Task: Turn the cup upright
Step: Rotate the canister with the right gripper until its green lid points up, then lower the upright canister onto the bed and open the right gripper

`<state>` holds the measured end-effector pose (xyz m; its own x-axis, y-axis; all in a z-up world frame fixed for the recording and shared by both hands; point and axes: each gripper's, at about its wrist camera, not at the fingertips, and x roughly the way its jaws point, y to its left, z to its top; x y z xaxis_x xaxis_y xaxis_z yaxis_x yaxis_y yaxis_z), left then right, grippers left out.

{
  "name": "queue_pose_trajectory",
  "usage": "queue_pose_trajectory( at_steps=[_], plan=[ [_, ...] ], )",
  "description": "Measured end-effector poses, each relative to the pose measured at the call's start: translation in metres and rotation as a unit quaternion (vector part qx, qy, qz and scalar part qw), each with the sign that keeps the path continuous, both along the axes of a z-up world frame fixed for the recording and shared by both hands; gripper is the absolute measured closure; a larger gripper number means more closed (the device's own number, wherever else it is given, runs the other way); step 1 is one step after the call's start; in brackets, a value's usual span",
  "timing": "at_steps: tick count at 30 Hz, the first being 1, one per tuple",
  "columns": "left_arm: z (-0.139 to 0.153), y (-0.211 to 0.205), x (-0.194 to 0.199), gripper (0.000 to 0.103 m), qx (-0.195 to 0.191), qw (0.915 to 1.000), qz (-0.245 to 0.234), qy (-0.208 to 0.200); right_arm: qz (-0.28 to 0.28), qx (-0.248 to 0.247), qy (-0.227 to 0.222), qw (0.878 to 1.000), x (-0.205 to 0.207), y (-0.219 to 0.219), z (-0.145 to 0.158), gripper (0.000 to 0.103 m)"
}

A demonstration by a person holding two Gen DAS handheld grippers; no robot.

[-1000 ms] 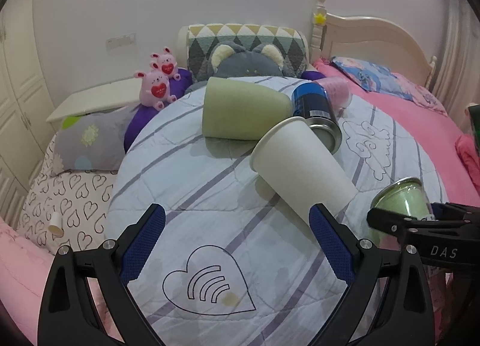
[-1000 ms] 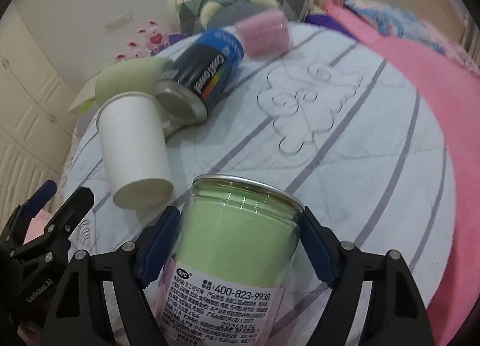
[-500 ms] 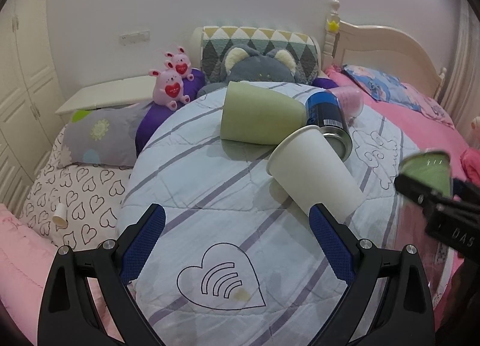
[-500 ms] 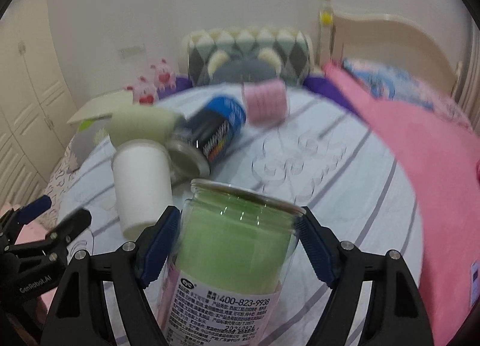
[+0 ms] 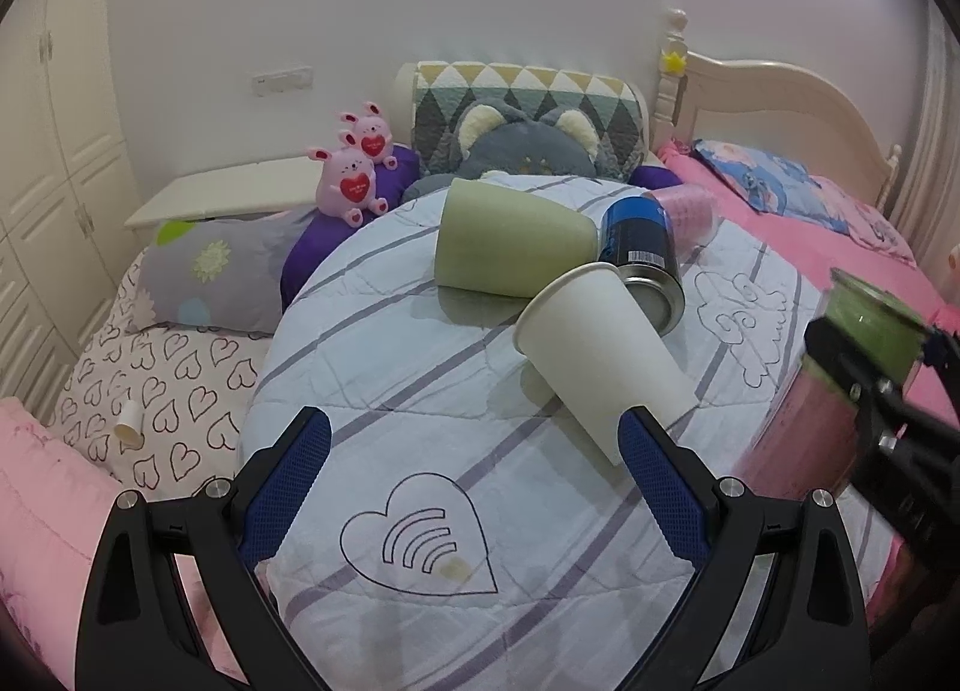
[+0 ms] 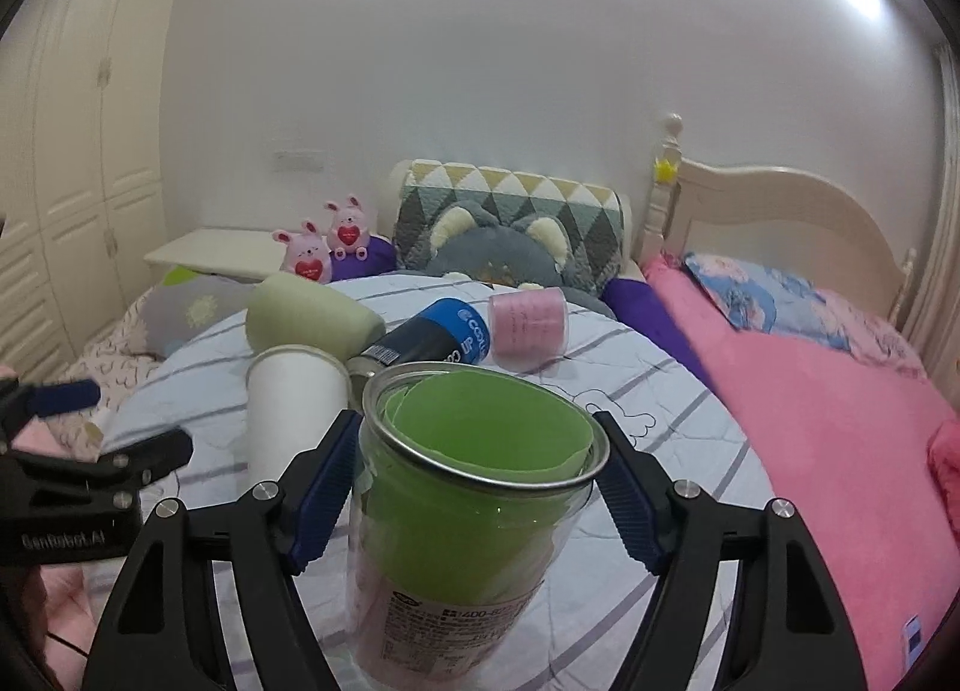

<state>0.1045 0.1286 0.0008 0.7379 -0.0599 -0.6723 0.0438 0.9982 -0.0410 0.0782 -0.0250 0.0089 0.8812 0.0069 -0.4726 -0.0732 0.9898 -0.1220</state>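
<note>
My right gripper (image 6: 477, 481) is shut on a clear cup with a green liner (image 6: 468, 487) and holds it nearly upright, mouth up, above the round quilted table (image 6: 690, 433). The same cup shows at the right edge of the left wrist view (image 5: 864, 343). My left gripper (image 5: 474, 481) is open and empty over the table's near side. A white paper cup (image 5: 600, 355) lies on its side just beyond its right finger.
A pale green cup (image 5: 510, 247), a blue can (image 5: 642, 247) and a pink cup (image 5: 690, 211) lie on their sides at the table's far side. Pillows and plush toys (image 5: 348, 181) sit behind. A pink bed (image 6: 810, 391) lies to the right.
My right gripper has lifted the green-lined cup and tilted it from lying forward to nearly upright. My left gripper has drawn back a little and stays open.
</note>
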Motion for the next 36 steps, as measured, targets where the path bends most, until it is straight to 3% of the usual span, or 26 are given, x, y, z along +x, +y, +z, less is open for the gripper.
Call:
queue_pose_trajectory(
  at_steps=[36],
  plan=[
    [0.023, -0.02, -0.06, 0.005, 0.0, 0.9988, 0.043, -0.023, 0.057, 0.035, 0.009, 0.998, -0.05, -0.011, -0.008, 0.022]
  ],
)
